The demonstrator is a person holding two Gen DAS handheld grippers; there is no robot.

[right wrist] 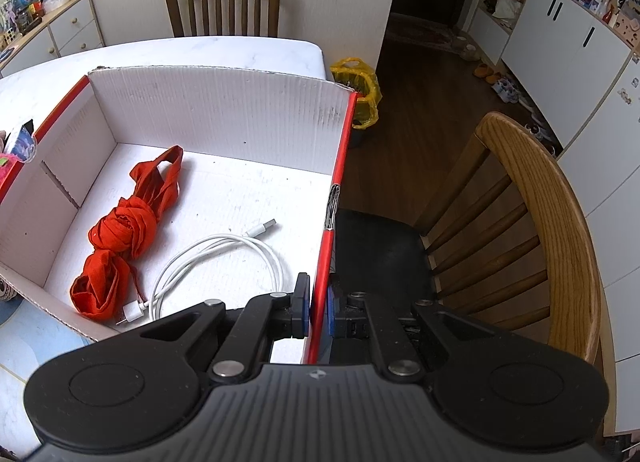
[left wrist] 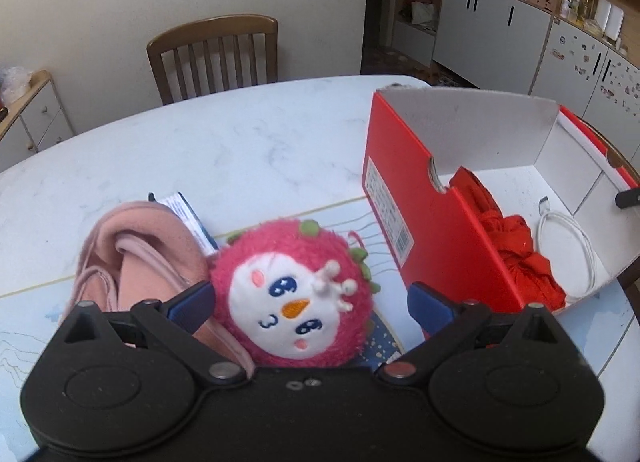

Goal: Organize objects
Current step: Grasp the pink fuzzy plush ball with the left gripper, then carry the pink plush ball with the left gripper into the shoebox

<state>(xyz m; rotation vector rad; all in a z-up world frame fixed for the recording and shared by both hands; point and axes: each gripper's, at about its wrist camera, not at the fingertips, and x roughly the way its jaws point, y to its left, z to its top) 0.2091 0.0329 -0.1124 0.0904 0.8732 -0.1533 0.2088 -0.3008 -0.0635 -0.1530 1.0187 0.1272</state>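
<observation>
Table: white marble-patterned tabletop [left wrist: 224, 150] is carrying everything; the box is sitting close to its right edge, above a dark-seated wooden chair [right wrist: 532, 222]; a hard shove could be sending the box over that edge

Box: large open cardboard box, red outside and white corrugated inside [left wrist: 424, 222], is standing just right of the loose items; the right gripper [right wrist: 319, 310] is pinching its red right-hand wall, jaws narrowed onto the card with one pad inside and one outside; thin card could be buckling or slipping from the pads if the left arm is knocking the near wall

Cloth: crumpled red fabric bundle [right wrist: 124, 230] is lying on the box floor towards the left; it is taking up room where a dropped toy would be landing, so the toy could be rolling off it

Slipper: soft pink fleece slipper [left wrist: 140, 258] is lying on the table, touching the toy's left side; the left finger is sitting at that seam, so a careless close could be catching fleece along with the toy

Toy: round pink plush ball with a white embroidered face [left wrist: 294, 298] is resting on the table outside the box; the left gripper [left wrist: 308, 308] is spread wide around it, not yet squeezing; plush is compressing easily, so a shallow grip could be letting it slide out mid-lift

Cable: coiled white USB cable [right wrist: 220, 262] is lying in the box beside the cloth; a falling toy could be dragging its loops
</observation>
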